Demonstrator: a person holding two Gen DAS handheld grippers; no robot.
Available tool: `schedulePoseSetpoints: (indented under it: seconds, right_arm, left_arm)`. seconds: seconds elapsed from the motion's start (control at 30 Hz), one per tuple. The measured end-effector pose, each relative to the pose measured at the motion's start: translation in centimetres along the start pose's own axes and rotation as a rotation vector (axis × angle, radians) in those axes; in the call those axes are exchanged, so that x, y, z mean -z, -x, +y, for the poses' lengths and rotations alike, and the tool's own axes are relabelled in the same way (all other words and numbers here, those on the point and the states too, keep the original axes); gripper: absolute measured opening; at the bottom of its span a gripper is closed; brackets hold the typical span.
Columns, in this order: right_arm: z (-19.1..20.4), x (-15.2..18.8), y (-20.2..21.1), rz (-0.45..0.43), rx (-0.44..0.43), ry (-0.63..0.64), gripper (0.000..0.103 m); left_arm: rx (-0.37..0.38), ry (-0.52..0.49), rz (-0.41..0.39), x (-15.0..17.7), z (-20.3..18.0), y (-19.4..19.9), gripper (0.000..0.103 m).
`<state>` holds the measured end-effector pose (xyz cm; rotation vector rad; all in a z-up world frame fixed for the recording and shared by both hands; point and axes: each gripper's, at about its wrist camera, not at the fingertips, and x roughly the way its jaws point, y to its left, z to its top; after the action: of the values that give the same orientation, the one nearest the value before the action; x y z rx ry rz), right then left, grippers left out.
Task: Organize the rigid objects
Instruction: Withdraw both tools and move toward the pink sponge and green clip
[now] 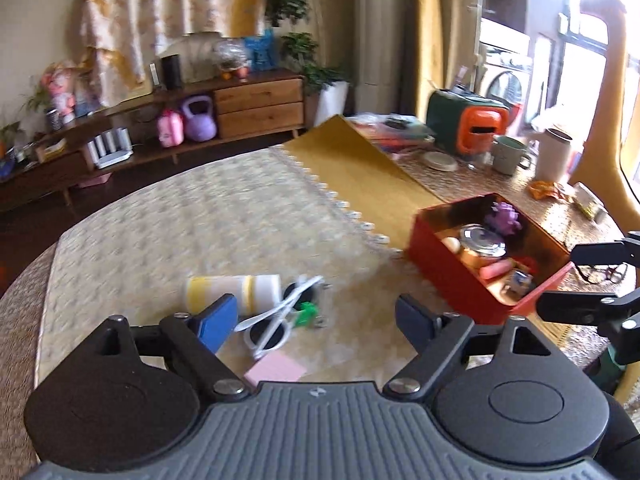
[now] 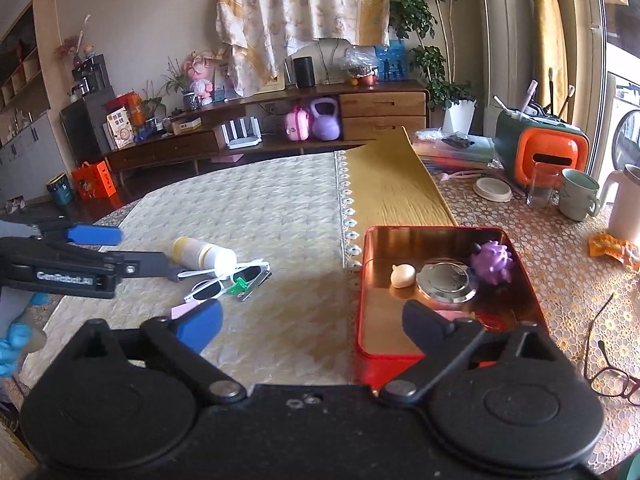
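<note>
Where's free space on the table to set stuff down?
Free: quilted cloth behind the bottle, and the strip between the sunglasses and the red tin. Crowded: inside the tin, and around the mug.

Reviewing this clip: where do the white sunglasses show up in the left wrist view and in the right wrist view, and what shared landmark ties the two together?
Left wrist view: white sunglasses lie low centre, beside the left hand-held gripper's blue finger.
Right wrist view: white sunglasses lie left of centre on the pale cloth.
Shared landmark: the red tin sits to their right in both; the yellow-banded bottle touches them.
</note>
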<state>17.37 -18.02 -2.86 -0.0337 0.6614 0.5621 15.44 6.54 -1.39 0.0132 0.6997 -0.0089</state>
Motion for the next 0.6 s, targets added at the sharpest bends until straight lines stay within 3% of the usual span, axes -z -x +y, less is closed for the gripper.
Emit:
schedulePoseSetpoints:
  seconds: [0.27,0.6]
  right_arm:
    - [2.1,0.2,-1.7,0.038,-0.030,0.017,0.103]
    - [4.2,-0.1,-4.9,0.099,-0.047,0.058,0.103]
  left_arm:
    - [-0.074,0.056,0.027,2.4,4.5,-0.1,0.088]
    - [-0.082,0.112,0.109,5.7,7.4,-2.6,0.089]
